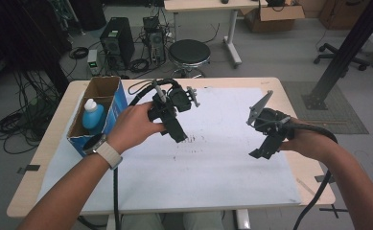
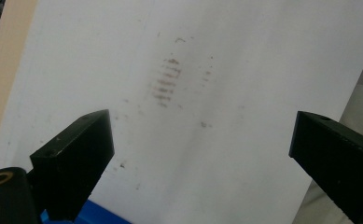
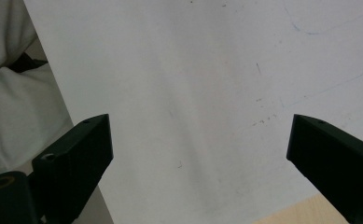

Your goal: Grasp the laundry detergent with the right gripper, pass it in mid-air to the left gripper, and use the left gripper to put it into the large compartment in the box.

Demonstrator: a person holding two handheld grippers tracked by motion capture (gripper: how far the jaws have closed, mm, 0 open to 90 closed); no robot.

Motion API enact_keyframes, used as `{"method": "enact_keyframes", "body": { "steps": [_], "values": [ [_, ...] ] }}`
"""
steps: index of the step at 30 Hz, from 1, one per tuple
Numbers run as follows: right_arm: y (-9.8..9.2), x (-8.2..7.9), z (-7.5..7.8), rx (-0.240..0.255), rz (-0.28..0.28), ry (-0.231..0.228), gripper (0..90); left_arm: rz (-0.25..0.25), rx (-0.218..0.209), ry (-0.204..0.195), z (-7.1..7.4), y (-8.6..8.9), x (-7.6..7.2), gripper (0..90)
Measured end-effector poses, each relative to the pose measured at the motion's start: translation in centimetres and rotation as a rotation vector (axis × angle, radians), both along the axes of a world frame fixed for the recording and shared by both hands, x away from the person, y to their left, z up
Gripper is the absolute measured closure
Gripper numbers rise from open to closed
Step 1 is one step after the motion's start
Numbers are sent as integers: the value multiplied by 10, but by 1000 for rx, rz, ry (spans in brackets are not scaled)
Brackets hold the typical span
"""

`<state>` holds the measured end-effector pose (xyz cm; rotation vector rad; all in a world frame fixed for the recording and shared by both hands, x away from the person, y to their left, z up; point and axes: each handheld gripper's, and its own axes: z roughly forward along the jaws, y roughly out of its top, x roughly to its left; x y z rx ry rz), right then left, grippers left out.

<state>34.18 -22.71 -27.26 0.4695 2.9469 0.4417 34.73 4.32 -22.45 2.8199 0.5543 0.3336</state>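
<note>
Both grippers, left (image 1: 178,135) and right (image 1: 261,152), hovered wide-jawed and empty. Reaching upper-left for the bottle (image 1: 93,116) risked toppling its box (image 1: 119,100).

High view: fixed above the near edge of the table (image 1: 270,84), facing forward and down, far enough back to take in the whole white sheet (image 1: 213,167) and the floor beyond it.

Left gripper view: rides on the left gripper (image 2: 202,154), looking steeply down along its own wide-apart jaws, close above the sheet (image 2: 244,70) — on the smudged marks (image 2: 167,81) at the sheet's centre, also seen from above (image 1: 190,140).

Right gripper view: rides on the right gripper (image 3: 200,154), close above the sheet (image 3: 179,70), facing its near edge — table wood (image 3: 300,212) shows there.
</note>
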Motion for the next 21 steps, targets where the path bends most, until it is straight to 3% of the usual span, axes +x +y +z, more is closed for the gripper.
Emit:
{"method": "enact_keyframes", "body": {
  "steps": [21],
  "values": [
    [2,-1,-1,-8,11,-3,69,-4,-2,2,0,2,3,71]
  ]
}}
